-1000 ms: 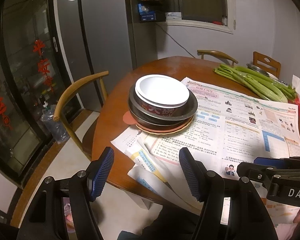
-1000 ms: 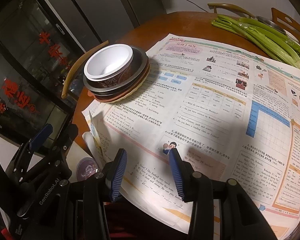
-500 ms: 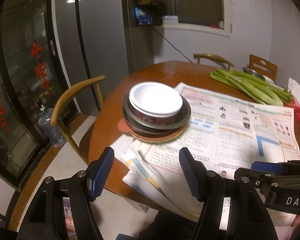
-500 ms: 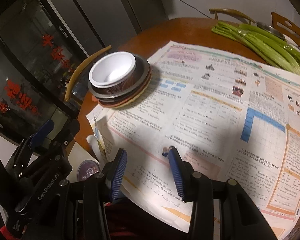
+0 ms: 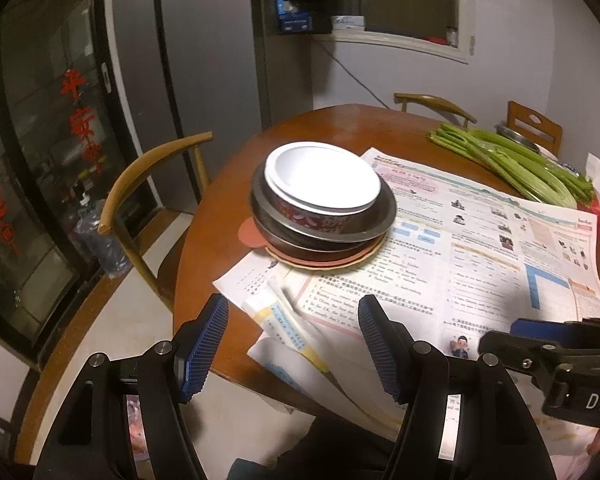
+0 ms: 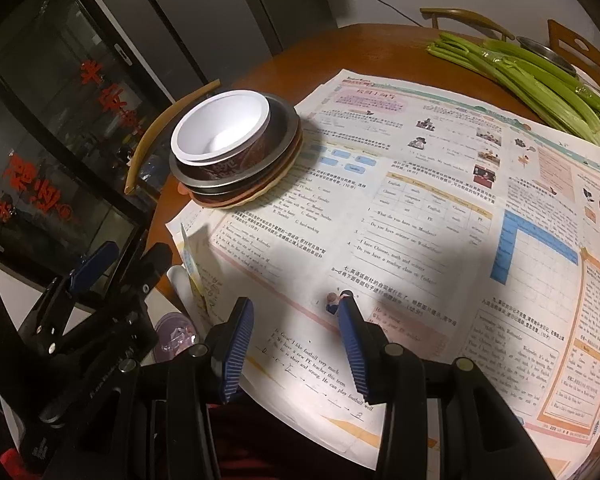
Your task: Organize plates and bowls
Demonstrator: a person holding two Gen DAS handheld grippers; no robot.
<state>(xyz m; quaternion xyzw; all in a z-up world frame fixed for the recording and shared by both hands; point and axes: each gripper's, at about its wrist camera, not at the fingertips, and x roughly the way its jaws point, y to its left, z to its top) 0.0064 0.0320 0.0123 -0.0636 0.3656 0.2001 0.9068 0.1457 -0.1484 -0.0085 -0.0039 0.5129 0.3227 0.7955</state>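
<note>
A stack of dishes stands on the round wooden table [image 5: 228, 216]: a white bowl with a dark red printed side [image 5: 322, 184] sits in a grey metal bowl [image 5: 380, 222], on dark and orange plates [image 5: 320, 260]. The stack also shows in the right wrist view [image 6: 228, 148]. My left gripper [image 5: 292, 344] is open and empty, near the table's front edge, well short of the stack. My right gripper [image 6: 294, 340] is open and empty above the newspaper [image 6: 440, 200], to the right of the stack.
Newspaper sheets [image 5: 480, 248] cover most of the table. Celery stalks [image 5: 516, 164] and a metal dish [image 5: 518, 140] lie at the far right. Wooden chairs [image 5: 140, 184] stand around the table. Glass doors [image 5: 32, 160] are at the left.
Both grippers have shifted slightly while staying open; the stack has drifted a little in both views. The dishes have not moved on the table.
</note>
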